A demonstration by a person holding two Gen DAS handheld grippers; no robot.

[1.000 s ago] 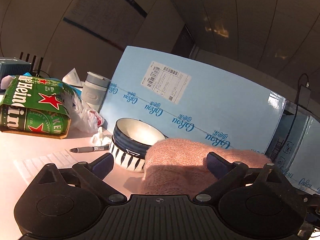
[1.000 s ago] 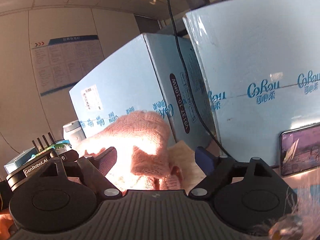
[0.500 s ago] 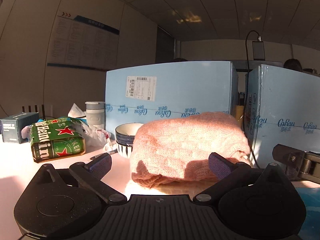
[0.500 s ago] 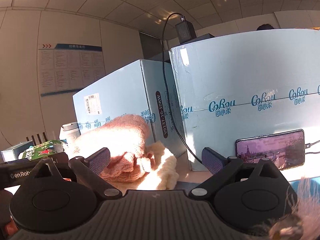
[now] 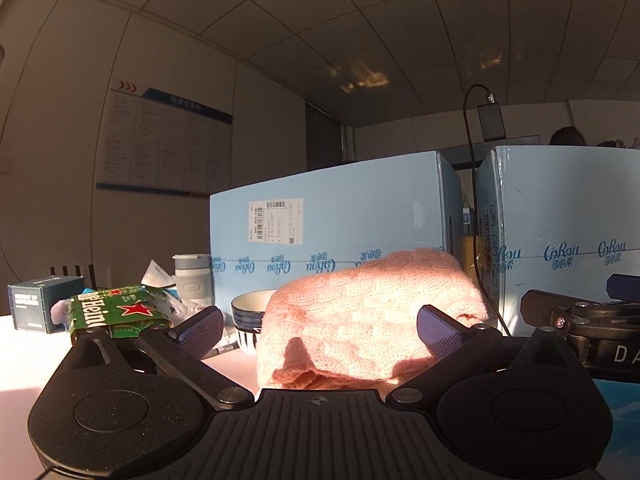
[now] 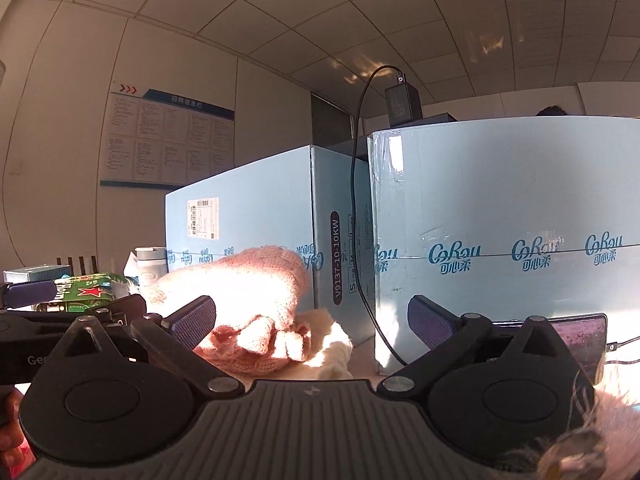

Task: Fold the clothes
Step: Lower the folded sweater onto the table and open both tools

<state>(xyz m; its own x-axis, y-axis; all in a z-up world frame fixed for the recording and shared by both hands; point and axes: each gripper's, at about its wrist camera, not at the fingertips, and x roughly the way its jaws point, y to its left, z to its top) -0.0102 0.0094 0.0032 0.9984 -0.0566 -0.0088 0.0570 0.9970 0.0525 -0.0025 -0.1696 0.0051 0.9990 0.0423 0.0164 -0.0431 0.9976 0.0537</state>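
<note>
A folded pink knitted sweater (image 5: pixel 372 312) lies in a bundle on the table, in front of the blue boxes. It also shows in the right wrist view (image 6: pixel 248 300), with a cream knitted piece (image 6: pixel 332 344) under its right end. My left gripper (image 5: pixel 320 324) is open and empty, low and just in front of the sweater. My right gripper (image 6: pixel 312 324) is open and empty, to the right of the sweater. The right gripper's body shows at the right edge of the left wrist view (image 5: pixel 580 328).
Two tall light blue Cobou boxes (image 5: pixel 340 240) (image 6: pixel 500 240) stand behind the sweater. A striped bowl (image 5: pixel 250 316), a green Heineken pack (image 5: pixel 116 312), a white cup (image 5: pixel 192 280) and a small grey box (image 5: pixel 44 304) stand at left. A phone (image 6: pixel 580 332) on a cable leans at right.
Both grippers have drawn back and levelled out; the sweater looks farther off and lies still on the table. Both stay open and empty.
</note>
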